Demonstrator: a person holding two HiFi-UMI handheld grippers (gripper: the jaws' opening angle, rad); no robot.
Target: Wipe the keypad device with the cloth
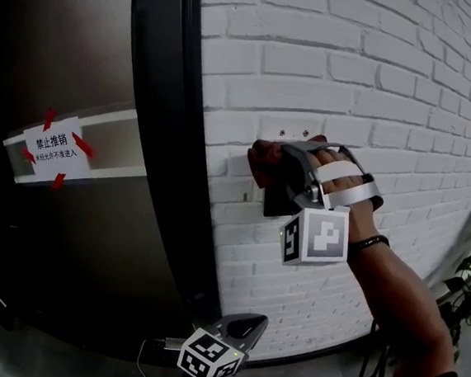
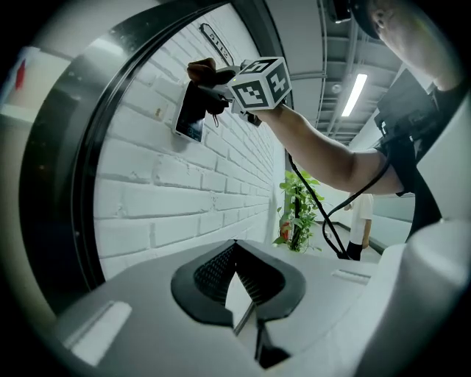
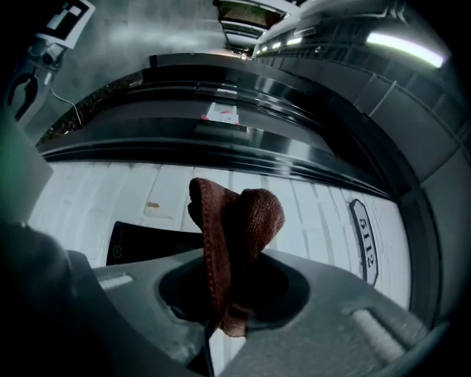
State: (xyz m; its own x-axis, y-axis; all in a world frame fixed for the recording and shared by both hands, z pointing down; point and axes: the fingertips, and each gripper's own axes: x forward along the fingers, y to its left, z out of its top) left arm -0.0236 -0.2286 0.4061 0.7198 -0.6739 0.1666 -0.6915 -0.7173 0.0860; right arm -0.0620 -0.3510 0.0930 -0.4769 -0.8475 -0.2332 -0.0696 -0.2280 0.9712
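The black keypad device (image 1: 274,202) is mounted on the white brick wall (image 1: 353,87). My right gripper (image 1: 282,168) is shut on a bunched reddish-brown cloth (image 1: 263,163), which is held against the device's upper left edge. In the right gripper view the cloth (image 3: 237,224) sticks up from the right gripper (image 3: 224,305), with the device (image 3: 147,240) just behind it. The left gripper view shows the device (image 2: 193,112), the cloth (image 2: 203,71) and the right gripper's marker cube (image 2: 260,82) from below. My left gripper (image 1: 243,327) hangs low near the door frame, shut and holding nothing (image 2: 237,283).
A dark curved door frame (image 1: 162,135) runs left of the device. The door carries a paper notice taped in red (image 1: 55,151). A room number plate (image 3: 366,239) is on the wall. A potted plant (image 2: 298,210) and a standing person (image 2: 360,221) are farther along the corridor.
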